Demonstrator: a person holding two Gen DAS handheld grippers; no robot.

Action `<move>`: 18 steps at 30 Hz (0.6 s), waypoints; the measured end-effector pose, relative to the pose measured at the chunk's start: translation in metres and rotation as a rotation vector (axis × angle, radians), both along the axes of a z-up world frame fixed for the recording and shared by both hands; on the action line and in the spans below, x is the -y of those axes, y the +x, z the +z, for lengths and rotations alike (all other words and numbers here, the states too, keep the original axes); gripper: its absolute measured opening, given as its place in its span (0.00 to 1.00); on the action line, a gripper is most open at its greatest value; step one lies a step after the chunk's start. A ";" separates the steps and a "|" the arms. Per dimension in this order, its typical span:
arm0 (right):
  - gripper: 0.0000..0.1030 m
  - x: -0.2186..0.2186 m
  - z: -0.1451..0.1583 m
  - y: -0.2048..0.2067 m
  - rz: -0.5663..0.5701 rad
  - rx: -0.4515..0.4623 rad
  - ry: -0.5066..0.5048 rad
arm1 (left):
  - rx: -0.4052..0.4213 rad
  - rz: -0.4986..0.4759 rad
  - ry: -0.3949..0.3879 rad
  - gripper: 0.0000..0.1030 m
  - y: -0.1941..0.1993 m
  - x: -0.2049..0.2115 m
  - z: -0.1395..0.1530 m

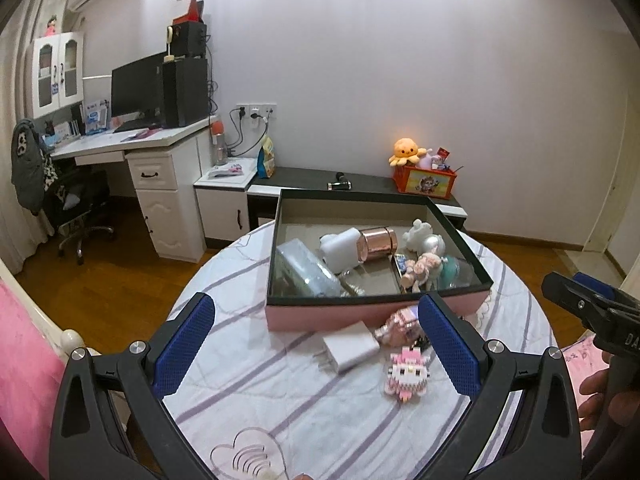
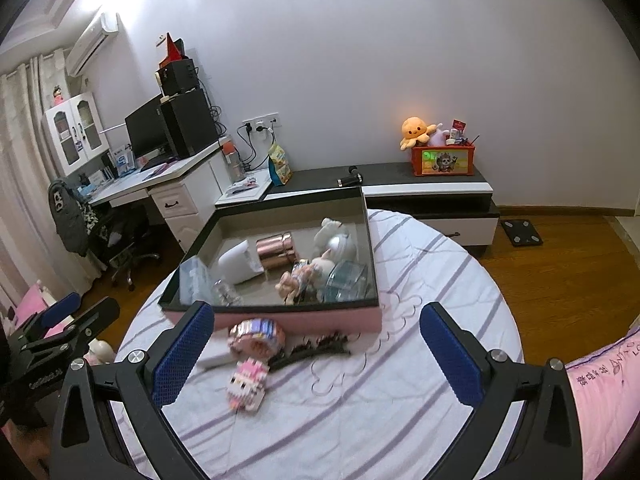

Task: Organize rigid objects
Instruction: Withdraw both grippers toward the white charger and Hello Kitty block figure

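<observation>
A pink box with a black rim [image 1: 376, 300] [image 2: 370, 240] stands open on the striped bedspread [image 1: 280, 412]. In it lie a rose-gold cylinder [image 1: 378, 243] [image 2: 278, 254], a white case [image 1: 340, 248], clear plastic boxes and small figures. In front of the box rest a white charger [image 1: 352, 350], a pink block-built cat figure [image 1: 406, 374] [image 2: 246, 384], a shiny pink item [image 1: 400, 326] [image 2: 256, 336] and a black hair clip [image 2: 316, 350]. My left gripper [image 1: 316, 304] hovers open above the charger. My right gripper [image 2: 316, 308] is open over the hair clip, holding nothing.
A low black-and-white cabinet [image 2: 424, 190] runs along the far wall with an orange crate of plush toys [image 2: 442, 158]. A white desk [image 1: 132, 144] and an office chair [image 1: 76, 204] stand at the left. Pink bedding [image 2: 600, 392] lies at the right edge, wooden floor [image 2: 560, 272] beyond.
</observation>
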State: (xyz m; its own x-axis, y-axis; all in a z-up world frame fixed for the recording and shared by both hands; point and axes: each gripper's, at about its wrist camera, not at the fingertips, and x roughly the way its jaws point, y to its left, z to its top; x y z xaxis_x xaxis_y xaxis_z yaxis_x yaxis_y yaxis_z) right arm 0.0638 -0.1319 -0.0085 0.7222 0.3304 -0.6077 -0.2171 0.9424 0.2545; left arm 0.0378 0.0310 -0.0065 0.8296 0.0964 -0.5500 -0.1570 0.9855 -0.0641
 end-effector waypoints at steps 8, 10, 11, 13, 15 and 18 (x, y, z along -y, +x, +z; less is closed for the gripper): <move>1.00 0.002 -0.006 -0.025 0.002 -0.009 -0.016 | -0.017 0.010 -0.004 1.00 -0.023 -0.001 -0.010; 1.00 0.001 -0.007 -0.026 0.000 -0.014 -0.020 | -0.024 0.009 -0.001 1.00 -0.025 0.000 -0.012; 1.00 0.001 -0.008 -0.027 0.001 -0.014 -0.022 | -0.027 0.008 0.002 1.00 -0.026 0.001 -0.013; 1.00 -0.001 -0.009 -0.029 0.001 -0.017 -0.028 | -0.030 0.006 0.006 1.00 -0.026 0.003 -0.014; 1.00 -0.002 -0.010 -0.030 0.003 -0.020 -0.035 | -0.034 0.003 0.007 1.00 -0.026 0.004 -0.015; 1.00 -0.003 -0.014 -0.029 0.001 -0.029 -0.044 | -0.051 -0.002 0.008 1.00 -0.021 0.007 -0.021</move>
